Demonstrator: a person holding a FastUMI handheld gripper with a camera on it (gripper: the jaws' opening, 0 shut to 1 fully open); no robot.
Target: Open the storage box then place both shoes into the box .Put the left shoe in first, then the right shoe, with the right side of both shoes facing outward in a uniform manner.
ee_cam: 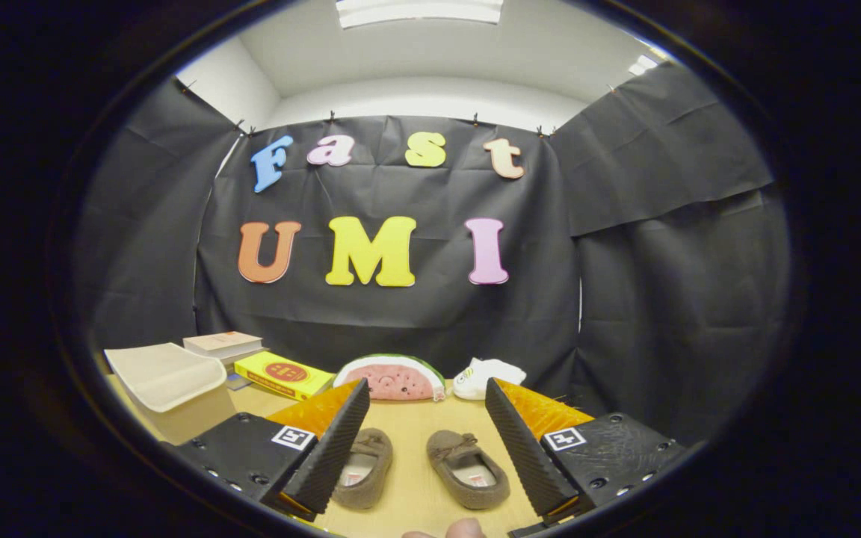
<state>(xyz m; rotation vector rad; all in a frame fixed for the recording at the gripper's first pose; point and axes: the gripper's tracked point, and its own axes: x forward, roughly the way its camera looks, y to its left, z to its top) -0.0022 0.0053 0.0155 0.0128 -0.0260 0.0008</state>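
Observation:
Two small brown slip-on shoes lie on the wooden table between my fingers, toes pointing away from me. The left-hand shoe (pixel 363 467) sits partly behind my left finger (pixel 326 448). The right-hand shoe (pixel 469 469) lies free, angled a little to the right. My gripper (pixel 424 441) is open wide above them with nothing held. The storage box (pixel 173 388) stands beyond my left finger, its pale lid (pixel 165 373) shut on top.
Behind the box lie a pale book (pixel 223 344) and a yellow book (pixel 285 373). A watermelon-slice toy (pixel 393 377) and a small white shoe-like toy (pixel 486 376) sit at the table's back edge. A fingertip (pixel 464 529) shows just below the shoes.

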